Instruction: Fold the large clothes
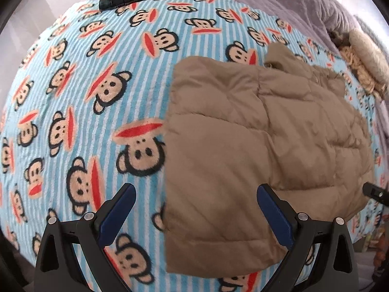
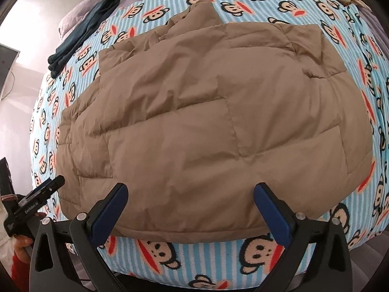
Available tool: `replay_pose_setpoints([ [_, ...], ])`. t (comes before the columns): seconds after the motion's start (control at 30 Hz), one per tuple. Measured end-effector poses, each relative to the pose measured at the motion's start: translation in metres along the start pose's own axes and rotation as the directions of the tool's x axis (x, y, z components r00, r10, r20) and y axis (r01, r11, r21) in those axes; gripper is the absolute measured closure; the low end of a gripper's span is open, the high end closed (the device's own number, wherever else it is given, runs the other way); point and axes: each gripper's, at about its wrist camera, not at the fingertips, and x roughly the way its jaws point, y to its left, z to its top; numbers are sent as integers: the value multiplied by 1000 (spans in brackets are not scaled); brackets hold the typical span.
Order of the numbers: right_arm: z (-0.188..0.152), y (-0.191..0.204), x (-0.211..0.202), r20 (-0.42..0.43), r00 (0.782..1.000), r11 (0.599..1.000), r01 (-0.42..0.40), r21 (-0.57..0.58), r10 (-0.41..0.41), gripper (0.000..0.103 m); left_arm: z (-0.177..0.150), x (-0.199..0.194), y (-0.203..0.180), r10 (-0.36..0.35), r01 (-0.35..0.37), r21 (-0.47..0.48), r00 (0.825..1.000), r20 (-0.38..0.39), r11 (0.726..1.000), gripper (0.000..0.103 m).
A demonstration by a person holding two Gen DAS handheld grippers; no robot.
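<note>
A: Where's the jacket [image 2: 194,121]?

B: Flat on the bed [image 1: 73,97], already folded into a rough rectangle, collar end probably farthest away (hard to tell at the rim).

A: Grippers?

B: Left gripper [image 1: 197,209] and right gripper [image 2: 190,206] both gape wide, holding nothing, poised at the near hem.

A: Next?

B: I'd judge another fold: pinch the near edge at both corners and carry it away evenly.
</note>
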Motion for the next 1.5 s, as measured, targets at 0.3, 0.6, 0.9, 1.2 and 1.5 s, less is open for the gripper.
replay_pose_setpoints([
  [0.3,-7,-6,8,-11,1000,999,13,43,-13,0,24,58,39,-421,417,-58,893,-158,907,3],
  [0.6,-2,0,11,-21,999,998,27,50,-26,0,35,100,-4,-486,516,37,826,-284,856,3],
  [0.9,20,12,-5,121,992,998,-35,-55,41,76,34,95,-7,-596,620,-10,749,-288,784,70],
  [1.2,53,-7,43,107,989,993,-99,-66,106,92,44,6,-55,-581,601,10,776,-246,799,74],
  [1.5,67,-49,77,16,939,937,-343,61,343,97,55,-76,-209,-455,496,158,858,-237,854,74],
])
